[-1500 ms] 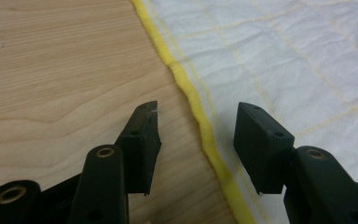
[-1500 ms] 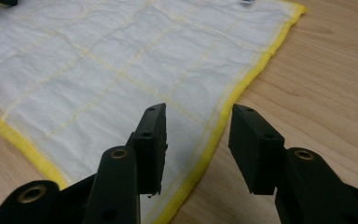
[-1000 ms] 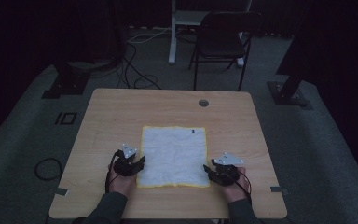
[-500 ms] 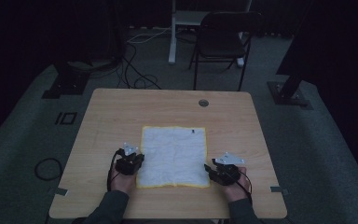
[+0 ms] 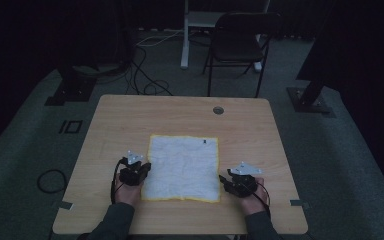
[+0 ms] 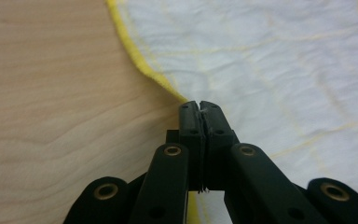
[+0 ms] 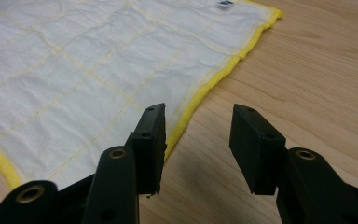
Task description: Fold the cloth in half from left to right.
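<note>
The left gripper (image 6: 200, 105), whose jaws have just been closing, is now pinching the yellow hem of the white cloth (image 5: 182, 167) lying flat on the table (image 5: 130, 115), while the right gripper (image 7: 198, 140) is waiting wide open and empty beside the opposite hem, so that side is probably next.

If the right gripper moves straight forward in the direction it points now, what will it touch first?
Probably the yellow edge of the white cloth. The right gripper stands open over the bare table beside that edge, which crosses its line ahead; depth is uncertain.
</note>
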